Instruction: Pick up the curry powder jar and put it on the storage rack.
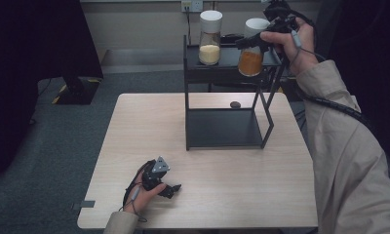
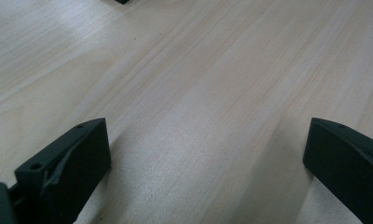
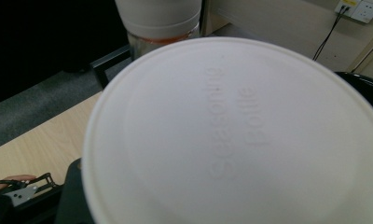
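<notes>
The right gripper (image 1: 251, 41) clamps a glass jar (image 1: 251, 59) of orange powder with a round white lid (image 3: 236, 135), tilted at the black metal rack's (image 1: 224, 129) top right edge. Left gripper (image 1: 171, 189) rests unclenched on the pale wood table (image 1: 232, 190).

The near half of the light wooden table (image 1: 207, 195) offers open room; the left gripper (image 1: 169, 189) rests there, jaws spread on bare wood. A black metal two-tier shelf rack (image 1: 224, 127) blocks the far centre. Its lower tier is open from the near side, between thin uprights. On the top tier, a white-capped jar of pale yellow powder (image 1: 210, 39) stands just left of the white-capped jar of orange powder (image 1: 252, 48), leaving a narrow gap. A small dark pebble-like object (image 1: 235, 104) lies behind the rack.
</notes>
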Tool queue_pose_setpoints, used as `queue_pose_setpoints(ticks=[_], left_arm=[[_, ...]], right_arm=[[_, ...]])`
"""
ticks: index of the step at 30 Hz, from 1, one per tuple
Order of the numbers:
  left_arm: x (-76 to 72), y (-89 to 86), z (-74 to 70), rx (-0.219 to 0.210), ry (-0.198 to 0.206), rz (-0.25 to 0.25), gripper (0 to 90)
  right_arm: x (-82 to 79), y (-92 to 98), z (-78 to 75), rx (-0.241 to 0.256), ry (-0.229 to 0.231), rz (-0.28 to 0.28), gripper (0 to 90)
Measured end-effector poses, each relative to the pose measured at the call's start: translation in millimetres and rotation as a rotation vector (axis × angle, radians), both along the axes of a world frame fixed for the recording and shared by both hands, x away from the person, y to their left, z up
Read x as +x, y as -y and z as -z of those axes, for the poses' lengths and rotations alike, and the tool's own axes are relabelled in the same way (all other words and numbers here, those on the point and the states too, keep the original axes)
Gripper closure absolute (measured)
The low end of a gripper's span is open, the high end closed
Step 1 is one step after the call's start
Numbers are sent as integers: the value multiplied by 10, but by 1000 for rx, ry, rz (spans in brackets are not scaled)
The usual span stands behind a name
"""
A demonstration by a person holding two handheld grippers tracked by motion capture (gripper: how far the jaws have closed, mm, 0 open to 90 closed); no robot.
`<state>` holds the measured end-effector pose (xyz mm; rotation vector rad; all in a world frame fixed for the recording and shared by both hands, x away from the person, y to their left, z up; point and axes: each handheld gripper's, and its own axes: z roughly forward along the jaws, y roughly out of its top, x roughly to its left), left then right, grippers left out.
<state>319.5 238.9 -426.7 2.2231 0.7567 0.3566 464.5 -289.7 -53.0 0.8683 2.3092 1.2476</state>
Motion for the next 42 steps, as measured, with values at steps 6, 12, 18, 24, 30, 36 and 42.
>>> queue_pose_setpoints(ticks=[6,12,18,24,30,36,42], left_arm=[[4,-1,-4,4,0,3,1],[3,-3,-2,2,1,3,1],[4,-3,-2,2,1,3,1],[3,-3,-1,2,3,3,1],[3,-3,0,2,3,3,1],[2,-2,-1,2,3,3,1],[2,-3,0,2,3,3,1]], right_arm=[[116,-24,-49,-2,10,27,363],[257,-47,-15,6,13,54,363],[382,-66,-5,13,15,75,363],[478,-104,31,19,12,89,363],[532,-140,73,21,13,95,363],[560,-138,113,29,7,94,362],[548,-127,144,42,13,99,361]])
